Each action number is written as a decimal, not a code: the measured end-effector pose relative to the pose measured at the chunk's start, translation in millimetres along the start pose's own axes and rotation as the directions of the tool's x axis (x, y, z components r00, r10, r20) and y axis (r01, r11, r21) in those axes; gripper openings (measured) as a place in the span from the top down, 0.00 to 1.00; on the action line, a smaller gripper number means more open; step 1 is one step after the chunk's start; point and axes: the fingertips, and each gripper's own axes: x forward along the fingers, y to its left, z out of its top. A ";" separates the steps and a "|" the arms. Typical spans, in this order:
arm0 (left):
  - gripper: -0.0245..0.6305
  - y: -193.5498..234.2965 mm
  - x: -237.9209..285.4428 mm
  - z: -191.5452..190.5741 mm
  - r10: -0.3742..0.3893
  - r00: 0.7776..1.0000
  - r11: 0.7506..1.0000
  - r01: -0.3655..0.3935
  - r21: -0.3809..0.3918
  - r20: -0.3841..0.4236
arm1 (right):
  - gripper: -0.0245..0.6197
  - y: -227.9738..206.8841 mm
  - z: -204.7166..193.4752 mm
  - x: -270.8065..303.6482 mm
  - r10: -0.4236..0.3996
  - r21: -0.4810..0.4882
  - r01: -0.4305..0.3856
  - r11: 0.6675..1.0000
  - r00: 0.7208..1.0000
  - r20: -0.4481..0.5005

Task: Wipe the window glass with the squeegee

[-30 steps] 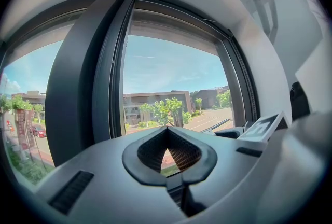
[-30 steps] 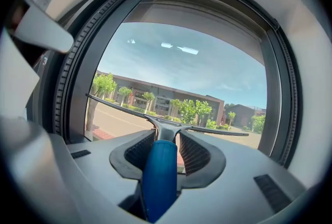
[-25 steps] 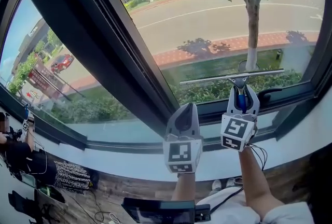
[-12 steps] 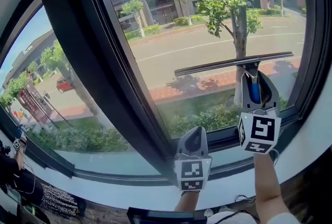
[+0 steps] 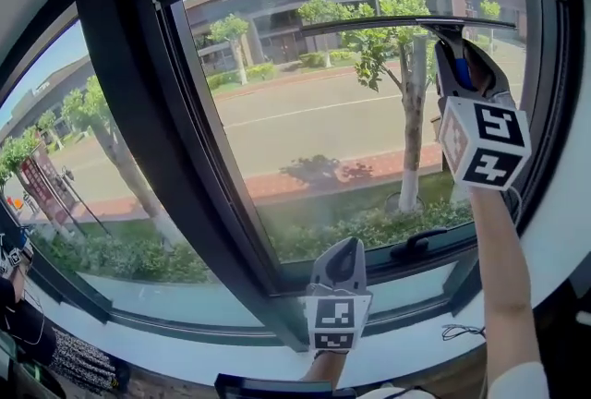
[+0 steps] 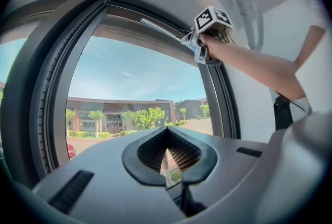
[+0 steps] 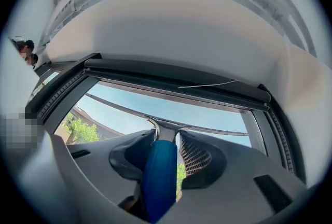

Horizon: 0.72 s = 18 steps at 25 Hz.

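The squeegee has a blue handle [image 7: 158, 176] and a long thin blade [image 5: 406, 21]. The blade lies across the very top of the right window pane [image 5: 351, 139], just under the dark upper frame. My right gripper [image 5: 454, 46] is raised on an outstretched arm and is shut on the handle, seen too in the left gripper view [image 6: 199, 45]. In the right gripper view the blade [image 7: 207, 127] spans the glass beyond the right gripper [image 7: 167, 140]. My left gripper [image 5: 343, 247] hangs low near the sill, shut and holding nothing, and looks up at the pane [image 6: 168, 151].
A thick dark mullion [image 5: 199, 166] separates this pane from the left pane. A black window handle [image 5: 420, 245] sits on the bottom frame. The white sill [image 5: 231, 356] runs below. A person [image 5: 9, 296] stands at the far lower left.
My right gripper has carried the squeegee from the lower part of the pane up to its top edge. The head view has tilted upward. The left gripper stays low.
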 end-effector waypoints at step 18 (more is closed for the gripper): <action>0.96 -20.2 17.8 17.8 0.008 0.999 1.000 -0.009 0.015 0.032 | 0.73 -41.9 19.6 86.9 0.010 -0.052 -0.012 0.999 0.999 -0.050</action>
